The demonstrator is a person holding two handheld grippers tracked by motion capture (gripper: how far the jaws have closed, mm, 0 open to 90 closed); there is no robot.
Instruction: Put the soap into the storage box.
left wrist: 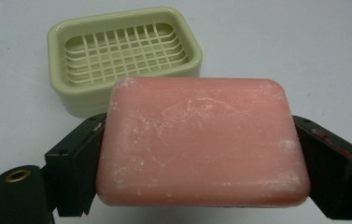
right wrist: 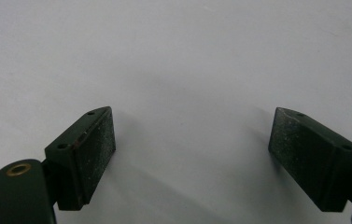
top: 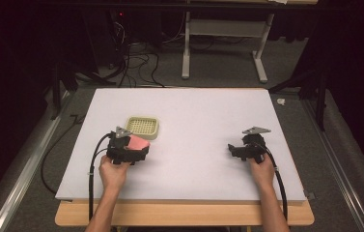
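Soap (left wrist: 201, 142), pink and rectangular with whitish scuffing on its top face, sits clamped between the two jaws of the left tongs (left wrist: 201, 163), one pad pressed against each short end. The bar is held level, clear of the table (top: 203, 121) as far as the left gripper view shows, though the gap beneath cannot be judged. Just beyond the tips of the left tongs stands a pale green soap dish (left wrist: 122, 56) with a slotted grid floor; it holds nothing, and the far edge of the bar overlaps its near wall in the left gripper view. In the high view the left tongs (top: 138, 145) lie just short of the dish (top: 143, 127), with the bar (top: 138, 143) showing pink at their tips.

Right tongs (right wrist: 192, 154) stand released, jaws spread wide over bare white surface with nothing between the pads. In the high view the right tongs (top: 232, 150) rest well apart from the left pair, dish and soap.
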